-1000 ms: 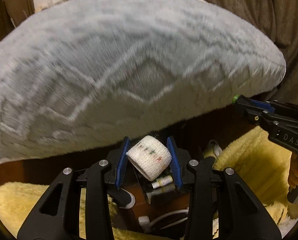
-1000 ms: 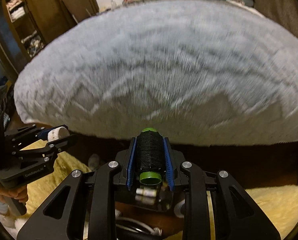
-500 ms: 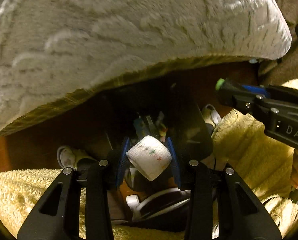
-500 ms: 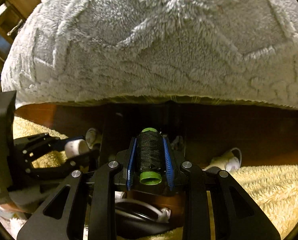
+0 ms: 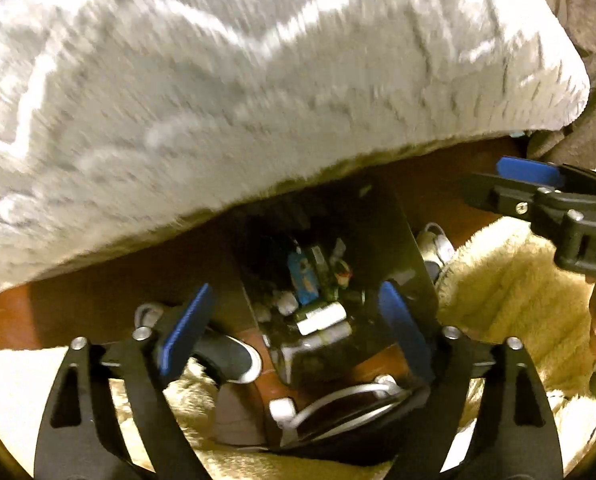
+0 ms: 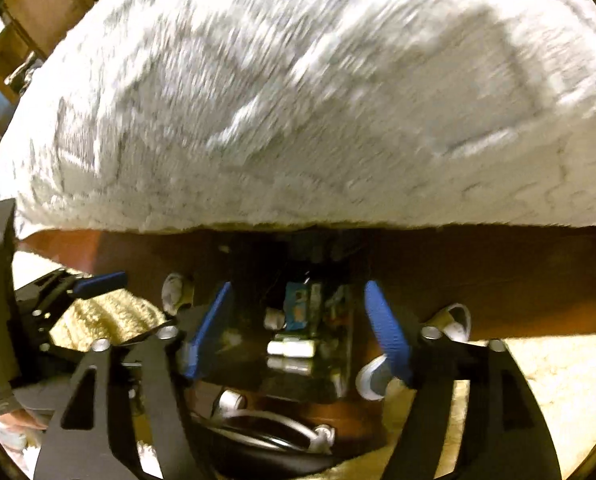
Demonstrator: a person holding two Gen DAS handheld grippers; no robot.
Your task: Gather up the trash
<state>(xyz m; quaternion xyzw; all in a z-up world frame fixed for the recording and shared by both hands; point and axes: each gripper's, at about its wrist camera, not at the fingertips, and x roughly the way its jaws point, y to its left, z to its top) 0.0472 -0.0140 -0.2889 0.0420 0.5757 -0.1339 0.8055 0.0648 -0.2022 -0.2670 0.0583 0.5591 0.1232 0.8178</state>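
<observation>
grey-white zigzag blanket (image 5: 258, 80), yellow rug (image 5: 509, 292)

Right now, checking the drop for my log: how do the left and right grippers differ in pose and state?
In pose, the left gripper sits left of the dark bin, while the right gripper is more centered on it. Below the left gripper lies a white cable; below the right gripper, a dark coiled cord. In state they match: both are open and hold nothing, above the bin's trash.
</observation>
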